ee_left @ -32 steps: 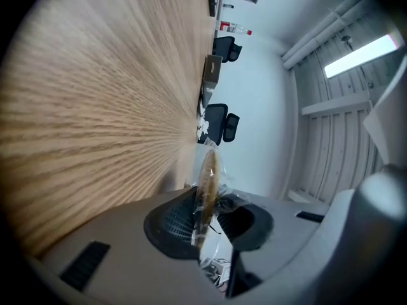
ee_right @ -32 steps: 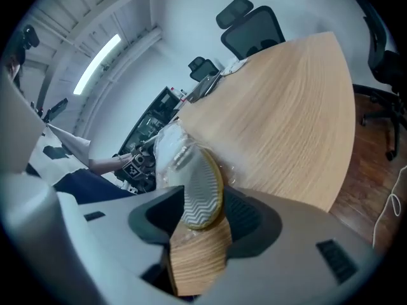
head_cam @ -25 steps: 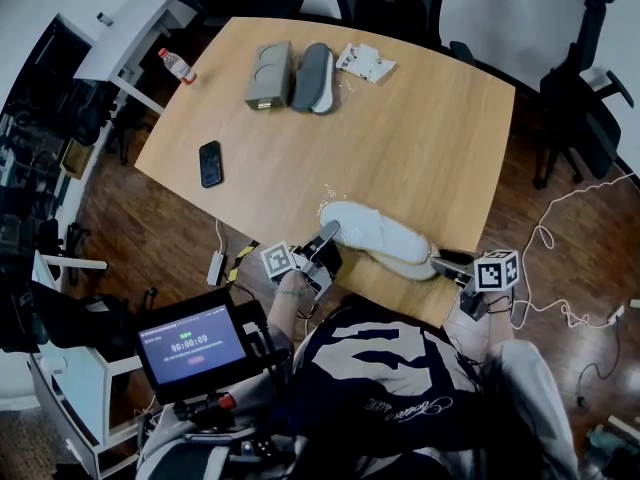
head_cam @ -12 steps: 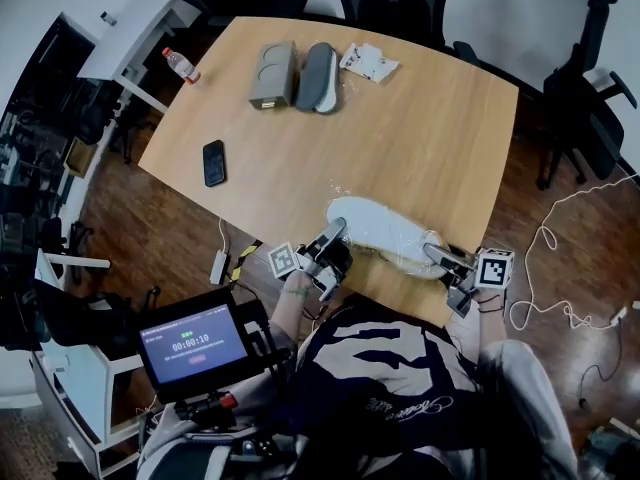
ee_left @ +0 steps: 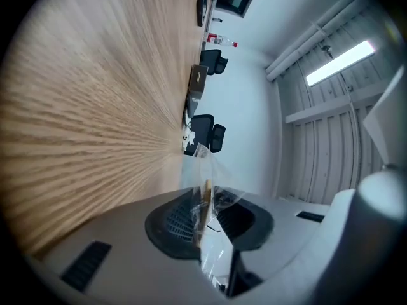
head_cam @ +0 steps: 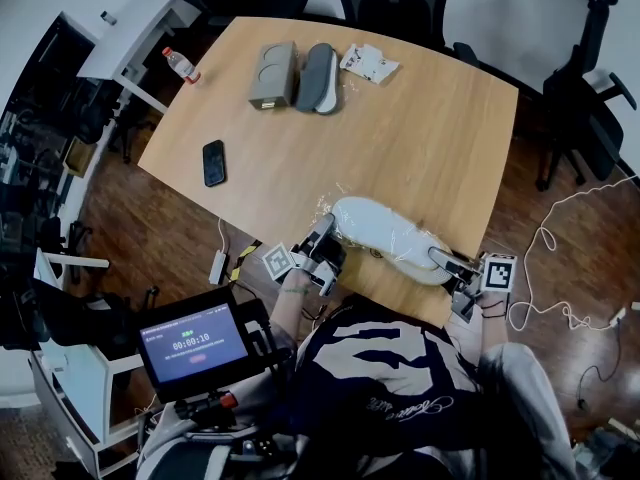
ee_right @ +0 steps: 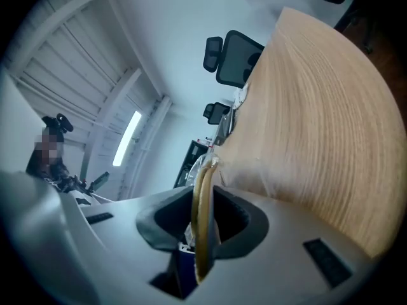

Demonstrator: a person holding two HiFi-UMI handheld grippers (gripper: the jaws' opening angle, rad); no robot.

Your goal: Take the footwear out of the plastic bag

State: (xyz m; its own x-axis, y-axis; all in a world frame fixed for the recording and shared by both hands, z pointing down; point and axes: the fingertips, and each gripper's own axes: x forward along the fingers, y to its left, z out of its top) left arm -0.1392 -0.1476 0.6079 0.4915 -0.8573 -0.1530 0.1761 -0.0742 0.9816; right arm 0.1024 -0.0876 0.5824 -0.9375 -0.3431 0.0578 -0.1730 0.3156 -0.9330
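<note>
A pair of white slippers [head_cam: 385, 230] in a clear plastic bag [head_cam: 345, 211] lies at the near edge of the wooden table [head_cam: 420, 138]. My left gripper [head_cam: 322, 236] is at the bag's left end, shut on a fold of its clear film [ee_left: 206, 176]. At the right end, my right gripper [head_cam: 447, 262] is closing its jaws. A tan sole edge [ee_right: 202, 189], wrapped in film, stands upright between them and touches both pads. In the left gripper view the gripper [ee_left: 207, 224] shows only film and a thin tan strip between the jaws.
Far on the table lie a grey pack [head_cam: 272, 74], a grey pair of slippers [head_cam: 318, 78] and a white packet [head_cam: 367, 63]. A black phone [head_cam: 213, 162] and a water bottle [head_cam: 178, 65] are at the left. A tablet [head_cam: 193, 342] sits at my lap; office chairs ring the table.
The right gripper moved in from the table's edge onto the slippers' right end and its jaws narrowed. The bagged slippers shifted slightly right and away. The left gripper kept its hold.
</note>
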